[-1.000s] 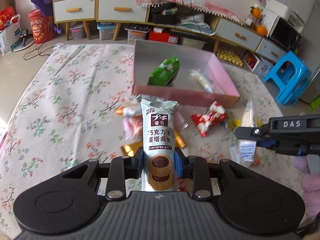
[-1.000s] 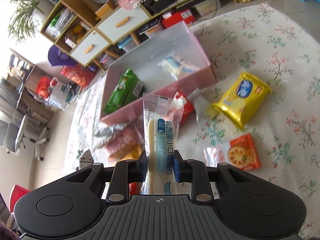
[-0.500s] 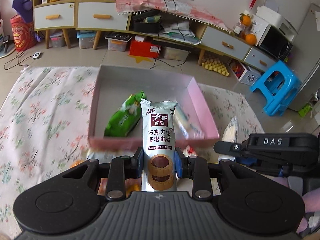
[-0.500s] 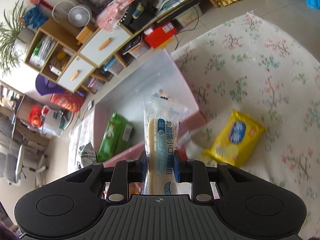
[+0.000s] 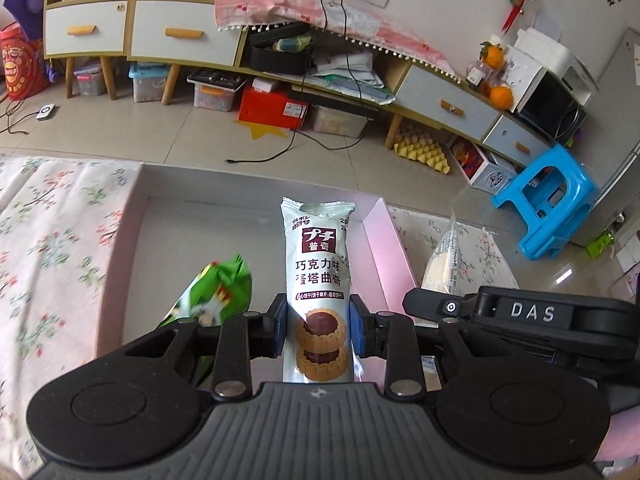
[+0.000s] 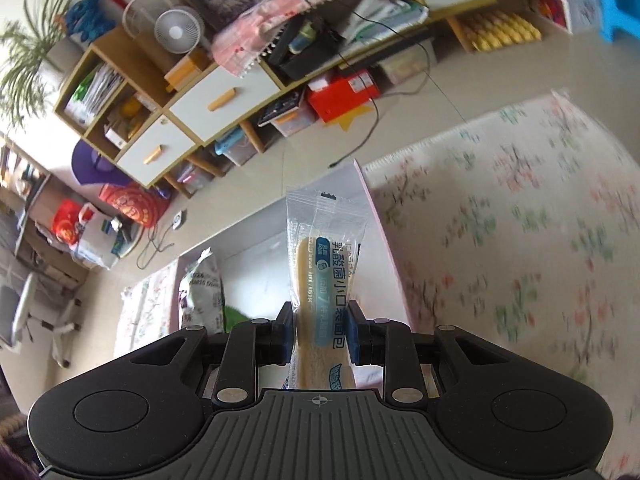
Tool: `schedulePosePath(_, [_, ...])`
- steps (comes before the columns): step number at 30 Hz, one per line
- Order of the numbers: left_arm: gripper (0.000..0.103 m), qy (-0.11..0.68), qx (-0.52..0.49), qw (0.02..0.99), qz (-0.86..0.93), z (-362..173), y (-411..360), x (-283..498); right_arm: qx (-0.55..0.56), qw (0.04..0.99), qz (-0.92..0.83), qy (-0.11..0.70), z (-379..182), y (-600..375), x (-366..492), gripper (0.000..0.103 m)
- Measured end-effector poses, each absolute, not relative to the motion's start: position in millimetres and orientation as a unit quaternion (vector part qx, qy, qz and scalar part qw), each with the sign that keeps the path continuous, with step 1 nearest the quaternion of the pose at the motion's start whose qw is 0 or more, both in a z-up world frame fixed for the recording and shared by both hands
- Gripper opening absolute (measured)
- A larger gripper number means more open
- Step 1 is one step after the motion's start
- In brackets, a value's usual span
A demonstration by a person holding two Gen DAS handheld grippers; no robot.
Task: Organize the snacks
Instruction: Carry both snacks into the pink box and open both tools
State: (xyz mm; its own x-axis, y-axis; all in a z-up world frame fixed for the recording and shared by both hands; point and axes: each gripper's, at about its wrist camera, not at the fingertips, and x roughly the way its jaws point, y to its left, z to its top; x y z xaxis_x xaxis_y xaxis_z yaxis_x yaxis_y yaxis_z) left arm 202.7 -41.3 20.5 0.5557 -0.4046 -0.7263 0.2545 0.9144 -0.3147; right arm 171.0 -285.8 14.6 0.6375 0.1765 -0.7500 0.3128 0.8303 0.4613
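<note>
Left wrist view: the left gripper (image 5: 319, 330) clamps one white chocolate tart cookie packet (image 5: 318, 276) between its two blue pads, the packet standing upright above the pink box (image 5: 378, 240). One green snack packet (image 5: 218, 292) lies inside the box at the left. At right, the right gripper (image 5: 436, 304) carries one clear-wrapped bread stick packet (image 5: 446, 260) just beside the box's right wall, over the floral cloth (image 5: 52, 240). One blue plastic stool (image 5: 548, 196) and two oranges stand beyond.

Right wrist view: the right gripper (image 6: 319, 338) is closed on the single bread stick packet (image 6: 324, 268), held upright over the box's (image 6: 380, 220) right side. The cookie packet (image 6: 202, 284) shows at left, above the box.
</note>
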Motion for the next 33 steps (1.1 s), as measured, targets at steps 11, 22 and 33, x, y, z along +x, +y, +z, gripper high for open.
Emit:
schedulePosePath(11, [0.028,0.431,-0.039,0.887,-0.161,0.3,-52.1,223.0,0.222,0.875,-0.012,0.431,-9.8,-280.3,202.1,0.025])
schedulePosePath(22, [0.029,0.409,-0.019,0.902,-0.139,-3.9,-53.3,235.7,0.238,0.879,-0.01,0.413,-15.3,-292.3,207.3,0.025])
schedulePosePath(33, [0.051,0.4,-0.008,0.904,-0.151,6.1,-54.7,230.8,0.255,0.877,-0.005,0.408,-6.6,-294.8,202.6,0.035])
